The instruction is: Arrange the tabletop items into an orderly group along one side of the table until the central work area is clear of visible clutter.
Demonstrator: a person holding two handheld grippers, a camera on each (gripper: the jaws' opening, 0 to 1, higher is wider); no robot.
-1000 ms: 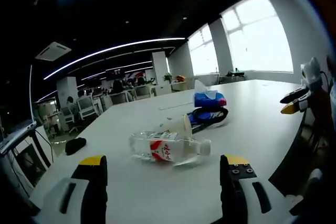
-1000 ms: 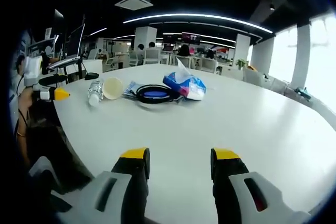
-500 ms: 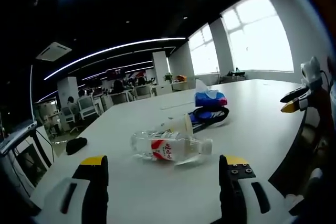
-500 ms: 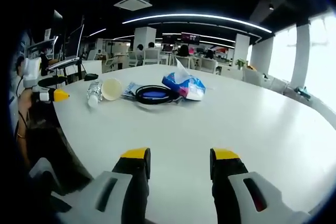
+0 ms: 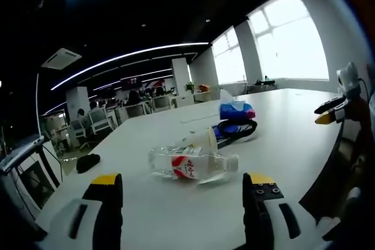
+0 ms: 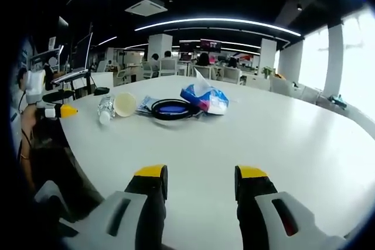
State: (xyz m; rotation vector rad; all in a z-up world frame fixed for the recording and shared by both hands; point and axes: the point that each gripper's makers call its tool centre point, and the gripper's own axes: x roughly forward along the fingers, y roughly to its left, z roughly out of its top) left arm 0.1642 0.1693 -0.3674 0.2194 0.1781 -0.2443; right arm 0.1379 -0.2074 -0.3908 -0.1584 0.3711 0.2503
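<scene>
lying on its side on the white table (image 5: 281,144), a clear water bottle (image 5: 190,165) sits just ahead of the left gripper (image 5: 183,188), whose jaws are spread wide and empty. behind it a paper cup (image 5: 205,139), partly hidden, a dark looped item (image 5: 235,129) and a tissue pack (image 5: 236,109). the right gripper (image 6: 200,178) hovers with jaws apart, empty.

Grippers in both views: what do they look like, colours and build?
Both match: the left gripper and right gripper each have two black fingers capped with yellow tips, rising from pale grey housings with dark slots. Screw heads dot one left finger.
</scene>
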